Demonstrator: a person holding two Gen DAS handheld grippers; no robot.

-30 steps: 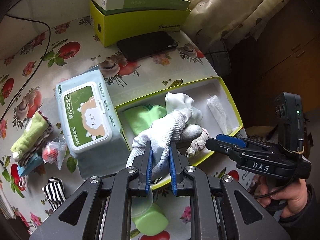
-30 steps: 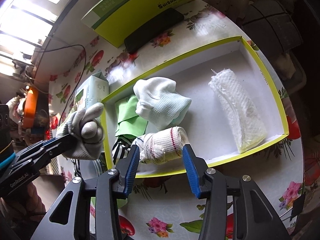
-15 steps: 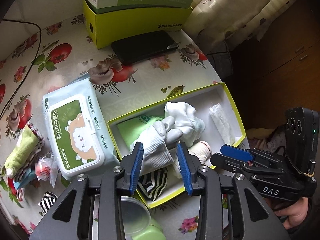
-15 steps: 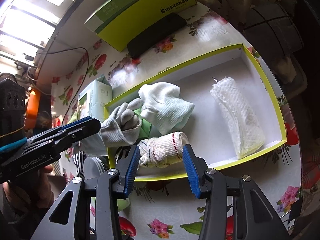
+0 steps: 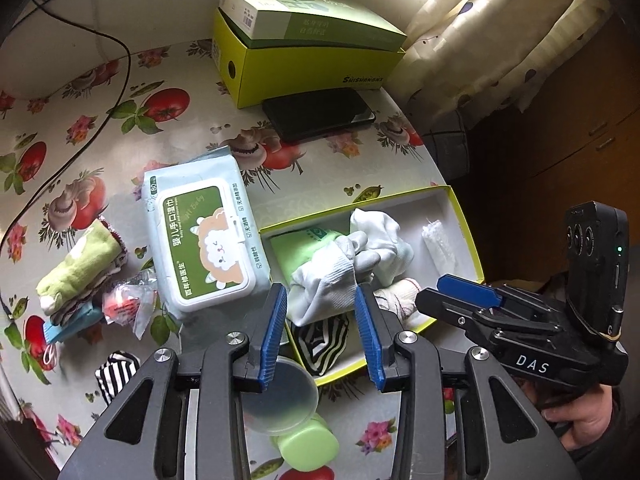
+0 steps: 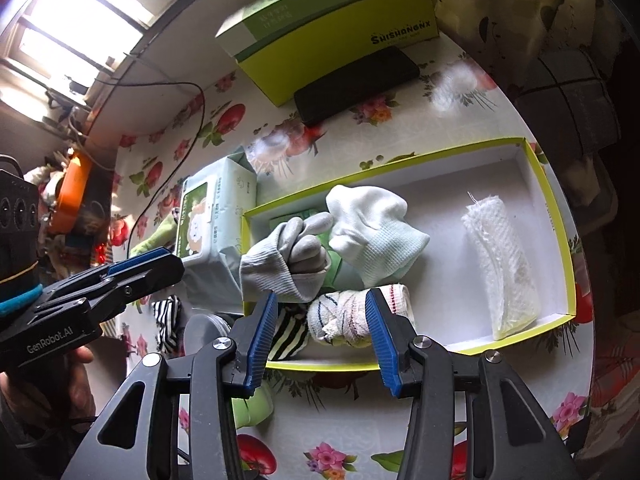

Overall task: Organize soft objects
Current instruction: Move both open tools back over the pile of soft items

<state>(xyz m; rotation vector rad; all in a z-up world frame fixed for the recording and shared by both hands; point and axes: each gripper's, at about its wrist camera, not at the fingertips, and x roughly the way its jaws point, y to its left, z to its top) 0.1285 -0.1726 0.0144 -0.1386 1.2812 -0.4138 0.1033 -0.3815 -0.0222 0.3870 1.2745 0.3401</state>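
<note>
You are holding your left gripper [image 5: 322, 334] spread, gripping nothing, with the grey glove [image 5: 334, 276] lying just ahead in the yellow box [image 5: 466, 236]. Your right gripper [image 6: 320, 334] is also hovering spread. Left of it, socks [image 5: 78, 270] are waiting outside the box.

The yellow box [image 5: 316, 68] at the table's far edge is showing "SHISHANGNX". The right gripper [image 5: 470, 296] is carrying "DAS"; the left gripper [image 6: 144, 266] is carrying "GenRobot.AI". The wipes pack [image 5: 200, 240] is displaying "80" and Chinese characters.
</note>
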